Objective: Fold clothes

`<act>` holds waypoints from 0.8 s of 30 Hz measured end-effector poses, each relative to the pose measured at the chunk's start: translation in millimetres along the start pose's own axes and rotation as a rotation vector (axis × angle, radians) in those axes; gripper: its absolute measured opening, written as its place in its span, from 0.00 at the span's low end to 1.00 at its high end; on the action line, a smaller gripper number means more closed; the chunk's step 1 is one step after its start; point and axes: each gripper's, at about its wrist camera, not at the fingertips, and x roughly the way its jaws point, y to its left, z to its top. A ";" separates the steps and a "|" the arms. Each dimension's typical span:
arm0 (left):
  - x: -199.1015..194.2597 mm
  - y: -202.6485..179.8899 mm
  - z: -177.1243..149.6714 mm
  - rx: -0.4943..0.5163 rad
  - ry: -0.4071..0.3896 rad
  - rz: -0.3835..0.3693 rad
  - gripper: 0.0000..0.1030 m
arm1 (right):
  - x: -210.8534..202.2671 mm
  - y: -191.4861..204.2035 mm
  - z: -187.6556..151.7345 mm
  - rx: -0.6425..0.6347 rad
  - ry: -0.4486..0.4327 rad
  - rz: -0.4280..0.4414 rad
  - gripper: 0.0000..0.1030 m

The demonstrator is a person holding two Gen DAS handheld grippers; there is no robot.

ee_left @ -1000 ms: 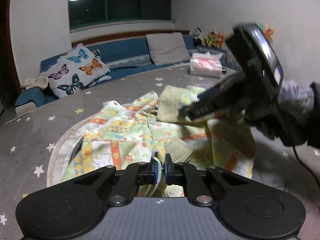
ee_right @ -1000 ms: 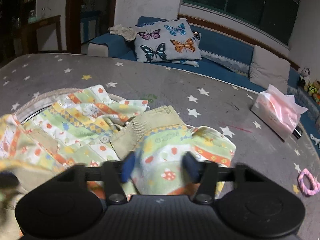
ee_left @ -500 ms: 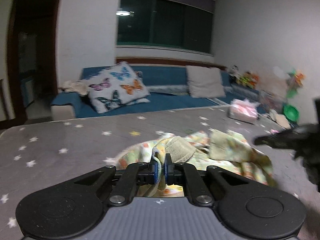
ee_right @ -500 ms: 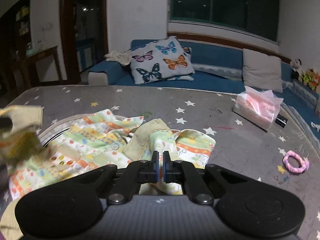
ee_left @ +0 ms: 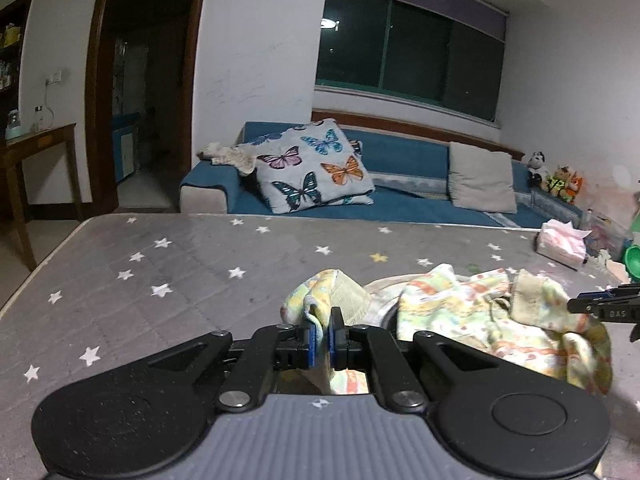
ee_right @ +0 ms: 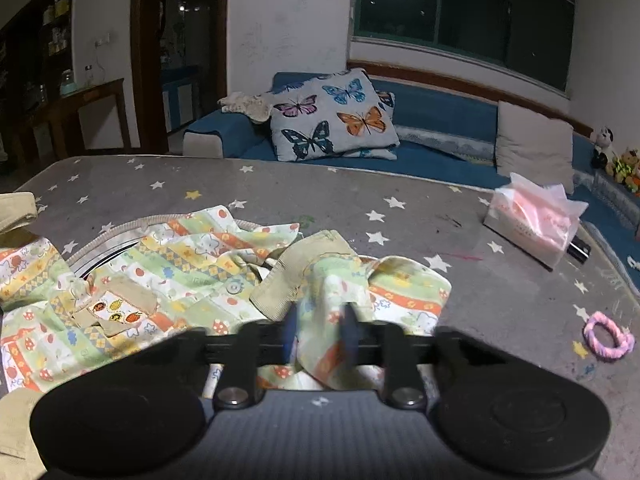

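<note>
Swung away from its view of a second ago, the left gripper (ee_left: 321, 338) now faces the doorway and blue sofa (ee_left: 404, 200), a bunched sleeve end of the patterned garment (ee_right: 192, 264) lifted with it above the star-printed mat (ee_left: 180, 272). Its blue pads are pinched tight on that fold of cloth, which hangs down between them. How far the fold runs below the gripper's body is hidden.

From the left wrist camera, the right gripper (ee_left: 580, 305) shows only as a dark finger cut off at the frame's right edge, its tip at the garment's raised far corner. In the right wrist view the right gripper's (ee_right: 320, 334) blue pads are blurred; the jaws are opening, standing apart with a drooping fold of the garment between them, and whether either pad still presses the cloth is hard to make out.

Most of the garment lies crumpled on the mat, partly over a round ribbed item whose shape cannot be told. A butterfly cushion (ee_right: 332, 116) leans on the sofa; a pink tissue pack (ee_right: 532, 220) and a pink ring (ee_right: 608, 336) lie on the mat to the right, well apart from the garment.
</note>
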 end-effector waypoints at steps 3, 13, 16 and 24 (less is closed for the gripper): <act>3.2 2.7 -3.2 -0.002 0.011 0.004 0.06 | 6.3 -0.3 1.4 0.003 0.009 0.000 0.13; 8.7 1.4 -8.3 -0.003 0.033 0.007 0.06 | 44.1 -0.5 2.0 -0.019 0.092 -0.033 0.41; 8.7 1.4 -9.1 -0.002 0.034 0.008 0.07 | 49.6 -4.6 -2.2 0.005 0.105 -0.019 0.15; 7.1 3.6 -7.5 -0.005 0.032 0.019 0.07 | 24.6 -2.0 -3.5 -0.014 0.038 -0.016 0.04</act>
